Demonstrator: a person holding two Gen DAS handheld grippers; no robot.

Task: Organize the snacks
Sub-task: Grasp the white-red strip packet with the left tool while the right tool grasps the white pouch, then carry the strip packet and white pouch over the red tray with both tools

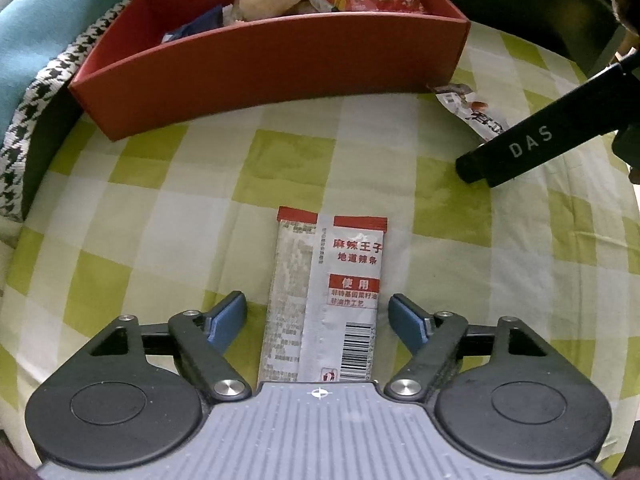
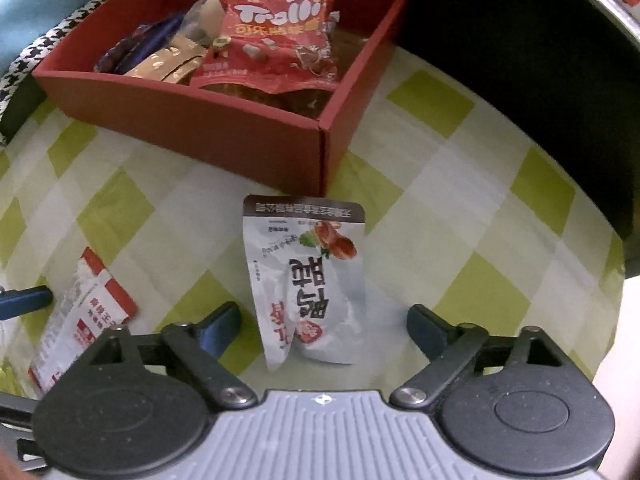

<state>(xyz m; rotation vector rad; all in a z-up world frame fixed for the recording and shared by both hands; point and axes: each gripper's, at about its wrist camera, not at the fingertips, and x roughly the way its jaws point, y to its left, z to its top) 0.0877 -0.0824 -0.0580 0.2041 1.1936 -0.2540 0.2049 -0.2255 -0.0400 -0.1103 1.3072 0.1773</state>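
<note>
A long silver and red snack packet lies flat on the green checked cloth, between the blue fingers of my left gripper; the pads stand apart from its edges, so this gripper is open. A white pouch with a red fruit picture lies on the cloth between the fingers of my right gripper, which is wide open and clear of it. The red cardboard box sits beyond both, holding a red Trolli bag and other snacks. In the left wrist view the right gripper's black finger reaches in beside the white pouch.
The round table edge curves close on the right with dark space behind. A houndstooth cloth and teal fabric lie at the left. The silver and red packet shows at lower left in the right wrist view.
</note>
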